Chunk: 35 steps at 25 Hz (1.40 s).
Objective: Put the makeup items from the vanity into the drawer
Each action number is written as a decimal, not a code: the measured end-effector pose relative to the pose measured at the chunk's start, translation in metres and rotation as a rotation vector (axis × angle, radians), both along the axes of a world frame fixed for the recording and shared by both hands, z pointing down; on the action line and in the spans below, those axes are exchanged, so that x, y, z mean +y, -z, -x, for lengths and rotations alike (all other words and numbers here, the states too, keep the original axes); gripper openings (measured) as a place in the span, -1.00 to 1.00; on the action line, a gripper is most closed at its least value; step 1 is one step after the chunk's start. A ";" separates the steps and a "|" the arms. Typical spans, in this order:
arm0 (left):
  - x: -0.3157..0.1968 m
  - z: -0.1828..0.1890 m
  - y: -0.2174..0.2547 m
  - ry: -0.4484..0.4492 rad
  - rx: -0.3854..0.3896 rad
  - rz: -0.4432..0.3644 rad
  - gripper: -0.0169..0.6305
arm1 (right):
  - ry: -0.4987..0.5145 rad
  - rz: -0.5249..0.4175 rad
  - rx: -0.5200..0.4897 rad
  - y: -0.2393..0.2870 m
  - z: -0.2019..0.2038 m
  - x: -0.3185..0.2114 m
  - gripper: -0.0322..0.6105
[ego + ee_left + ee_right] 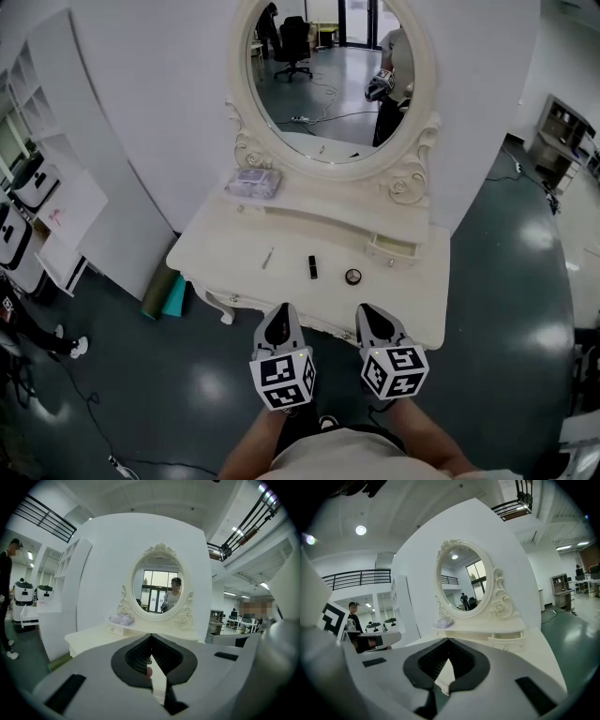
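Left hand-held gripper (280, 314): jaws together, empty.
Right hand-held gripper (372, 316): jaws together, empty.
Surface (220, 246): pencil (267, 258), lipstick (313, 267), compact (353, 277).
Drawer (394, 250): slid open.

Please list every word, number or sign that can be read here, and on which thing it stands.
No readable text in any view.
Left gripper and right gripper: their cubes bear square patterns only, no letters.
Packet on the vanity: any print too small to read.

Thin stick (267, 258) too small to identify — mirror (333, 84) top cut off
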<state>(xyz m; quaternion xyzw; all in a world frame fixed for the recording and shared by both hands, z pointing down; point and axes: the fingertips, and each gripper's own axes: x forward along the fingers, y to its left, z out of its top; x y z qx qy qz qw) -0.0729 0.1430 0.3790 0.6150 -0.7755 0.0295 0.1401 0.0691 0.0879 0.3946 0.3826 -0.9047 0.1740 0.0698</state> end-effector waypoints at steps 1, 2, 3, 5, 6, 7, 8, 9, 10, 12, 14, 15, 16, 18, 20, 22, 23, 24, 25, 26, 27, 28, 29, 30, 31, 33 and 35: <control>-0.008 0.003 0.001 -0.008 0.000 -0.002 -0.93 | -0.005 -0.002 0.005 0.001 0.003 -0.006 -0.85; -0.015 0.007 0.001 -0.016 0.000 -0.003 -0.93 | -0.011 -0.003 0.009 0.001 0.007 -0.013 -0.85; -0.023 0.011 0.002 -0.024 0.000 -0.006 -0.93 | -0.017 -0.003 0.012 0.001 0.010 -0.020 -0.85; -0.039 0.018 0.004 -0.040 -0.002 -0.011 -0.93 | -0.027 -0.006 0.017 0.002 0.019 -0.034 -0.85; -0.047 0.023 0.004 -0.047 -0.005 -0.012 -0.93 | -0.031 -0.009 0.018 0.003 0.025 -0.041 -0.85; -0.054 0.028 0.005 -0.054 -0.006 -0.012 -0.93 | -0.035 -0.012 0.018 0.004 0.030 -0.048 -0.85; -0.062 0.034 0.005 -0.059 -0.005 -0.012 -0.93 | -0.038 -0.014 0.018 0.005 0.036 -0.054 -0.85; -0.069 0.039 0.005 -0.064 -0.003 -0.013 -0.93 | -0.041 -0.016 0.019 0.006 0.042 -0.060 -0.85; -0.076 0.044 0.005 -0.069 0.000 -0.014 -0.93 | -0.044 -0.018 0.022 0.006 0.047 -0.065 -0.85; -0.088 0.054 0.007 -0.078 0.001 -0.020 -0.93 | -0.052 -0.018 0.030 0.007 0.057 -0.076 -0.85; -0.100 0.064 0.009 -0.087 0.002 -0.025 -0.93 | -0.061 -0.018 0.034 0.007 0.067 -0.087 -0.85; -0.105 0.070 0.009 -0.091 0.002 -0.026 -0.93 | -0.066 -0.020 0.035 0.008 0.072 -0.091 -0.85; -0.110 0.075 0.009 -0.096 0.003 -0.026 -0.93 | -0.071 -0.021 0.037 0.008 0.077 -0.096 -0.85; -0.120 0.085 0.007 -0.106 0.009 -0.026 -0.93 | -0.082 -0.022 0.040 0.008 0.086 -0.104 -0.85; -0.131 0.093 0.007 -0.119 0.016 -0.029 -0.93 | -0.095 -0.021 0.044 0.008 0.095 -0.112 -0.85; -0.142 0.100 0.008 -0.135 0.018 -0.033 -0.93 | -0.108 -0.021 0.049 0.009 0.103 -0.121 -0.85; -0.148 0.104 0.008 -0.144 0.019 -0.035 -0.93 | -0.115 -0.020 0.050 0.009 0.107 -0.125 -0.85; -0.153 0.107 0.008 -0.154 0.021 -0.036 -0.93 | -0.123 -0.019 0.050 0.009 0.111 -0.129 -0.85; -0.159 0.111 0.008 -0.164 0.023 -0.036 -0.93 | -0.131 -0.016 0.049 0.009 0.114 -0.133 -0.85; -0.164 0.113 0.008 -0.174 0.026 -0.036 -0.93 | -0.140 -0.013 0.050 0.009 0.117 -0.137 -0.85; -0.169 0.115 0.007 -0.185 0.029 -0.036 -0.93 | -0.149 -0.010 0.052 0.008 0.120 -0.141 -0.85; -0.174 0.117 0.005 -0.196 0.032 -0.035 -0.93 | -0.158 -0.007 0.054 0.007 0.122 -0.144 -0.85; -0.178 0.119 0.003 -0.205 0.036 -0.032 -0.93 | -0.167 -0.003 0.055 0.006 0.125 -0.148 -0.85; -0.182 0.122 0.000 -0.213 0.040 -0.028 -0.93 | -0.174 0.002 0.055 0.004 0.127 -0.150 -0.85; -0.185 0.125 -0.003 -0.219 0.046 -0.021 -0.93 | -0.180 0.008 0.056 0.003 0.129 -0.152 -0.85; -0.191 0.128 -0.011 -0.231 0.060 -0.003 -0.93 | -0.193 0.023 0.063 -0.002 0.130 -0.155 -0.85; -0.196 0.128 -0.017 -0.243 0.071 0.013 -0.93 | -0.210 0.039 0.072 -0.008 0.128 -0.159 -0.85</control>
